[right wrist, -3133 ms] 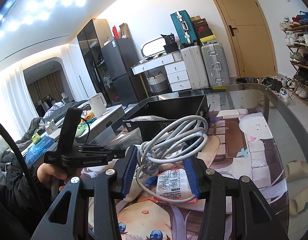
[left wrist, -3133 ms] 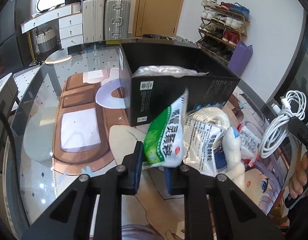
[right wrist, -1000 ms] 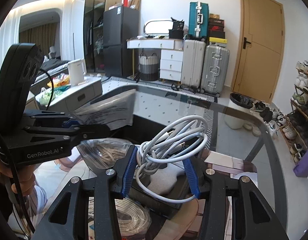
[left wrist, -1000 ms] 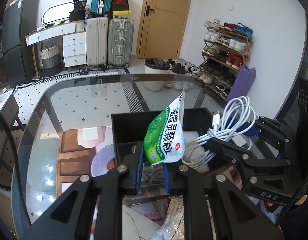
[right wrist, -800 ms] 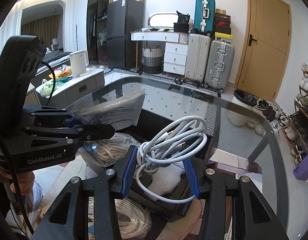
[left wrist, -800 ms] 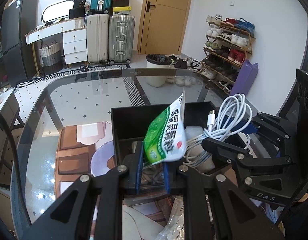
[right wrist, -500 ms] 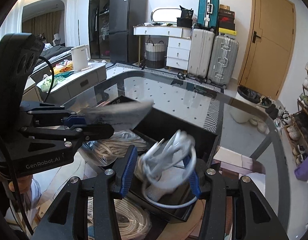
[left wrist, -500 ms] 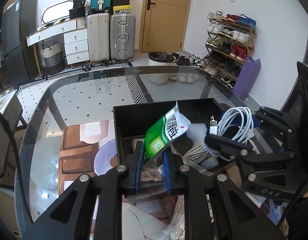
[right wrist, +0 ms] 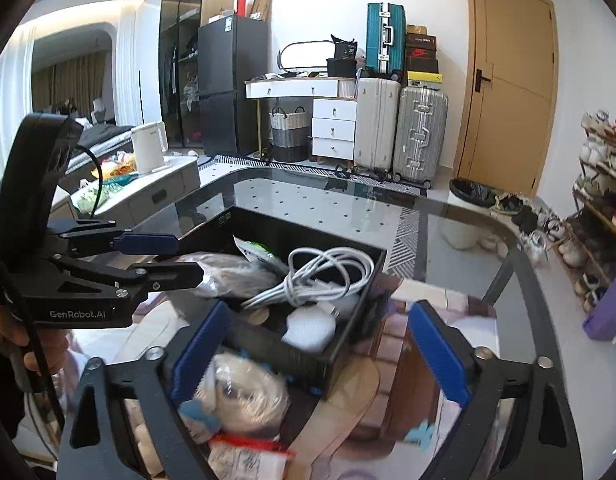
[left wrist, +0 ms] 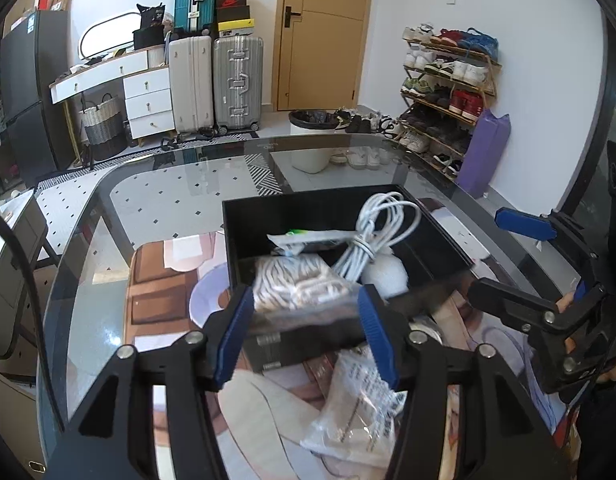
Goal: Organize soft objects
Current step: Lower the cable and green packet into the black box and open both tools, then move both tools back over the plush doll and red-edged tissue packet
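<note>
Box (left wrist: 243, 236), black, open-topped, on glass table (left wrist: 167, 184); stands just beyond both tools.

Left gripper (left wrist: 305, 336): blue-padded jaws spread apart, holding nothing; the near wall of the box and a clear bag of cream rope (left wrist: 295, 284) show in the gap between the pads.

Right gripper (right wrist: 320, 356): jaws spread wide, holding nothing; the near corner of the box sits between them.

Contents of box, 4 items seen:
- White cable (left wrist: 372, 232), coiled and bundled, lying loose toward the right half, clear of both tools; in the right wrist view its loops (right wrist: 328, 272) rest over the other contents.
- Green-and-white packet (left wrist: 295, 238), lying flat toward the back, beside the cable.
- Bag of cream rope, at the near left wall.
- White soft lump (left wrist: 388, 274), under the cable's tail, at the near right.

Outside box, on the table nearer the tools:
- Clear printed bag (left wrist: 364, 412), crumpled.
- Pale plush item (right wrist: 243, 396) with blue parts, blurred, just in front of the box.
</note>
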`<state>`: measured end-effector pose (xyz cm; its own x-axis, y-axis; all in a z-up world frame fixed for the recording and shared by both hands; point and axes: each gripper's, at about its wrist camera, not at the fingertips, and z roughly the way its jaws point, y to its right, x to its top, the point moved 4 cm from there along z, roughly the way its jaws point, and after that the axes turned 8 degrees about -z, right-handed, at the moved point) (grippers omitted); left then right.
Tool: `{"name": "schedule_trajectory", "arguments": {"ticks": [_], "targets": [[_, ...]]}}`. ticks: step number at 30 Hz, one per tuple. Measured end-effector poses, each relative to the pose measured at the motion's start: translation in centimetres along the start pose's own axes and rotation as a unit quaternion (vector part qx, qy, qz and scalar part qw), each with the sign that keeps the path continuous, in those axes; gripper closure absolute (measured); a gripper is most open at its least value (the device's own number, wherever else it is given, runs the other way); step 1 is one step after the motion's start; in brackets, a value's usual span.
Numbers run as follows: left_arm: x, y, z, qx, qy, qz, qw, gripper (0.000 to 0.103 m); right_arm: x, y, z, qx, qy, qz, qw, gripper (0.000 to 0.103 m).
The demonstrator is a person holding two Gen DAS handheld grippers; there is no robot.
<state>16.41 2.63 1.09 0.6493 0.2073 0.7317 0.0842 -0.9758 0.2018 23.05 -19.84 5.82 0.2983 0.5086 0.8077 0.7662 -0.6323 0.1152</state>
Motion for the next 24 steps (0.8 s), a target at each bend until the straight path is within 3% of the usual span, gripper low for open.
{"name": "schedule_trajectory", "arguments": {"ticks": [1,2,4,24], "targets": [[-0.3,0.2,-0.4,-0.005,0.004,0.003,1.0000,0.037,-0.3,0.1,-0.4,0.005,0.002,0.008,1.000,0.002],[-0.5,0.3,-0.8,-0.006,0.009,0.006,0.9999,0.020,-0.7,0.0,-0.8,0.008,0.003,0.014,1.000,0.001],[-1.0,0.5,-1.9,0.013,0.032,0.014,0.9993,0.009,-1.4,0.0,-1.6,0.014,0.003,0.024,1.000,0.001],[-5.7,1.2,-6.1,0.019,0.056,0.015,0.9981,0.000,-5.9,-3.4,-5.3,0.021,-0.019,0.018,0.999,0.001]]}}
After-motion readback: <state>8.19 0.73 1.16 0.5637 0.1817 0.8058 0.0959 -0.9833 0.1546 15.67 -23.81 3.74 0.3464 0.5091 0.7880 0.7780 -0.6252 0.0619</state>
